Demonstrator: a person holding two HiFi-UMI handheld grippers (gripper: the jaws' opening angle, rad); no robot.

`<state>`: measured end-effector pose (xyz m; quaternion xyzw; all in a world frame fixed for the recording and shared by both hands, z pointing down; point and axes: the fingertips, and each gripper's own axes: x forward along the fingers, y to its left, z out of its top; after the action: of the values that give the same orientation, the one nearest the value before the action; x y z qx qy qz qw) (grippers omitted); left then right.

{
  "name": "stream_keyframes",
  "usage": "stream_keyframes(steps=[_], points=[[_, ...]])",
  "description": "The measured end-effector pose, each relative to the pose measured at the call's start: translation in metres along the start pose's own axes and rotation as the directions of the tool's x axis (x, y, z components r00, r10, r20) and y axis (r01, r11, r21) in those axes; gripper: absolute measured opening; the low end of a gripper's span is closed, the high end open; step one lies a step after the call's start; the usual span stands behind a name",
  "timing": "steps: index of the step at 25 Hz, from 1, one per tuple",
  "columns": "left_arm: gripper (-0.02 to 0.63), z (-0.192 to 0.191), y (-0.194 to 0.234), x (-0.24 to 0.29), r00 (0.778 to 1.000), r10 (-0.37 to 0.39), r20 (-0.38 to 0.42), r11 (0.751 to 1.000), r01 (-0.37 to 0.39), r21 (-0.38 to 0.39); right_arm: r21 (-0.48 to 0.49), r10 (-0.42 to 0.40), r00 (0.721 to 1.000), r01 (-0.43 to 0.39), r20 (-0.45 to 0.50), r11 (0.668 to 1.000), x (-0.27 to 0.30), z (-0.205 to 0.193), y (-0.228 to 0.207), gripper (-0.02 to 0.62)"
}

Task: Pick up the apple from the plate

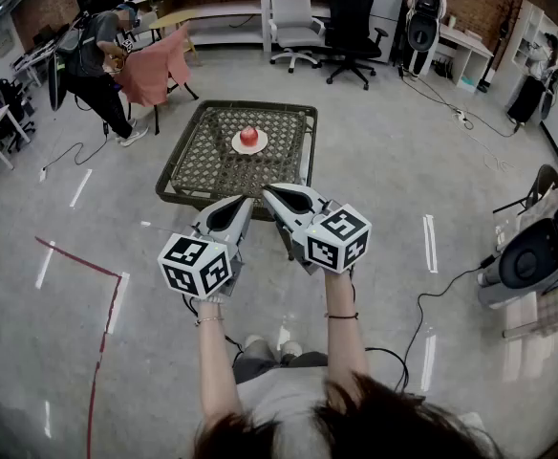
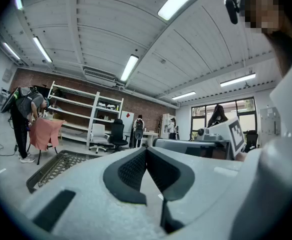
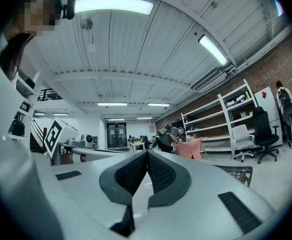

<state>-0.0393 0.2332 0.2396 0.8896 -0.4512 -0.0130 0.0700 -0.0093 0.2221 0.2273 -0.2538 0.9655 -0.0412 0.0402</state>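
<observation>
Jaws are sitting pressed together and empty on the left gripper (image 1: 245, 203) and right gripper (image 1: 268, 192), both well short of the apple (image 1: 249, 136) resting on its plate (image 1: 236, 147); arriving unopened is risking knocking it off.

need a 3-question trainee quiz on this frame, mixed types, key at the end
1. True or false: the apple lies on the plate, and neither gripper touches it.
2. Pick one. The left gripper and the right gripper are: A) both open; B) both shut with nothing between the jaws; C) both shut on the apple.
3. Short answer: what does the plate stand on?
Key: 1 true. 2 B. 3 the low woven table.
</observation>
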Motion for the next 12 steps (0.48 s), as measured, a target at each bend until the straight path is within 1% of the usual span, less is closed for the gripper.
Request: stream_keyframes(steps=[12], points=[[0.011,-0.008,0.003,0.008,1.0,0.019,-0.003,1.0,-0.019,-0.003,0.01,-0.009,1.0,0.009,-0.011,1.0,-0.006,-0.007,-0.016,0.009]])
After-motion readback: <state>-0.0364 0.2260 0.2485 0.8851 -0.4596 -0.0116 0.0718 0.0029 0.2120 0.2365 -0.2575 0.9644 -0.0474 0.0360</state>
